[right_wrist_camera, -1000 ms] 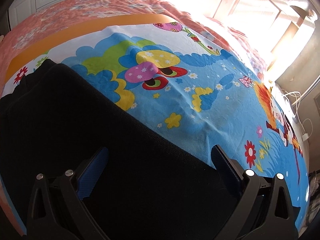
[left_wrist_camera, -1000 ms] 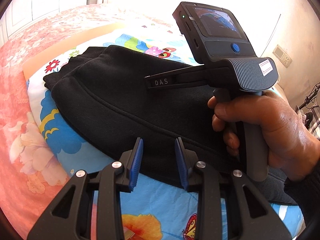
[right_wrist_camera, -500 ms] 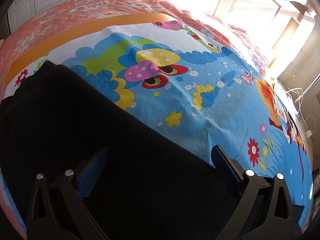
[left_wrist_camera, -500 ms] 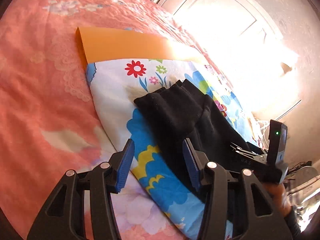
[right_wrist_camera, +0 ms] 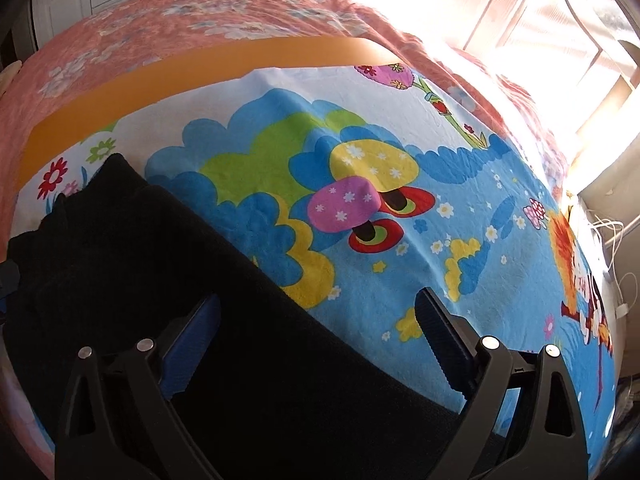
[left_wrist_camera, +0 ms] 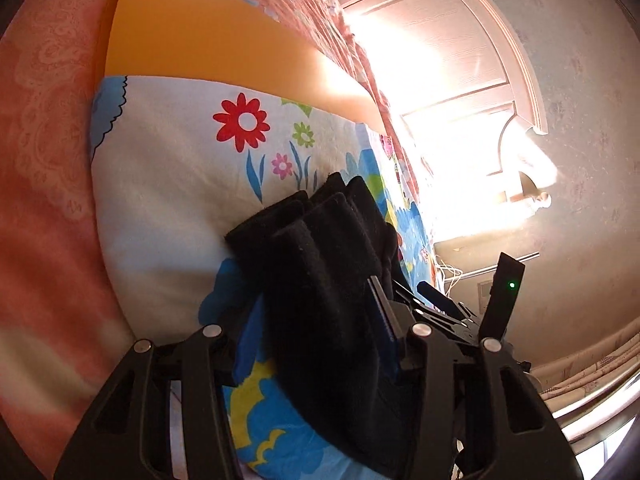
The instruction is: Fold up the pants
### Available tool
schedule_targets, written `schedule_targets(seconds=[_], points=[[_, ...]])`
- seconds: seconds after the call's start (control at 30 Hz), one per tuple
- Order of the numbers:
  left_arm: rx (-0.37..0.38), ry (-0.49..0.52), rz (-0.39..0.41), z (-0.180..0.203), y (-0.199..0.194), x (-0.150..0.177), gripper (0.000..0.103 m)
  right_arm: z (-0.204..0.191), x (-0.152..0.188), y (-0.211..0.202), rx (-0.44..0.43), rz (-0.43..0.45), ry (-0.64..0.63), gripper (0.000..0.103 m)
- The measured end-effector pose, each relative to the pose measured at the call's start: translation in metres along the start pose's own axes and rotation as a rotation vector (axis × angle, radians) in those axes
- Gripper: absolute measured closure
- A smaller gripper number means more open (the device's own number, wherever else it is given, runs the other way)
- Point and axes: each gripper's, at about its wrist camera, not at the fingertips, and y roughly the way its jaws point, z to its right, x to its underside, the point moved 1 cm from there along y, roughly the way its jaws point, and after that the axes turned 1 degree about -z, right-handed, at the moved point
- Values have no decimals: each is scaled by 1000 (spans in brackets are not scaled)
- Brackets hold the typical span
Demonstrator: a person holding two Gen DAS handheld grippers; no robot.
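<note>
No word, number or brand can be read in either view. The sheet under the tongs carries only drawn figures: flowers, mushrooms and clouds, no letters. The right gripper, seen from its edge just beyond the left tongs, shows a small green light but no lettering on the side that faces the camera. The black pants between the left tongs have no tag or print that shows. The orange band far ahead of the right tongs is plain, and so is the pink cover behind it, apart from its flower pattern.
</note>
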Motion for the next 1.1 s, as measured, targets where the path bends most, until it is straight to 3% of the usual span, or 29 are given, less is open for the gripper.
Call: schedule_targets(seconds=[0.07,0.1,0.17,0.2,0.3,0.37,0.43,0.53,0.67,0.77,0.83,0.87,0.9,0.97,1.1], points=[[-22,-1,1,-2,2,-1,68,8,-1,2,-29,-31,52,8],[-27,6,2,-2,3,-1,70,10,0,-2,-31,-29,51,8],[-33,19,3,-1,3,-2,82,18,8,-23,7,24,55,8],[-26,19,2,0,3,-2,82,29,15,-38,24,57,89,7],[-35,40,23,9,-8,-2,89,69,52,-81,-40,100,227,6],[-78,111,53,32,-16,0,92,93,85,-105,-54,105,266,6],[-155,263,95,75,-25,14,92,118,119,-123,-43,95,315,6],[-298,629,167,169,-26,72,92,162,169,-146,-111,100,477,6],[-373,1207,231,258,7,226,92,221,239,-167,-149,86,711,6],[-328,1553,156,257,53,351,86,248,277,-166,-200,56,824,6],[-377,1689,77,232,85,401,83,257,294,-163,-215,34,870,6],[-416,1744,94,221,93,417,76,260,298,-162,-217,20,876,6],[-448,1794,164,213,93,426,70,262,302,-162,-223,15,882,6],[-481,1816,226,212,90,429,56,267,306,-165,-240,19,889,6],[-499,1870,208,213,95,418,55,268,304,-169,-286,22,884,6]])
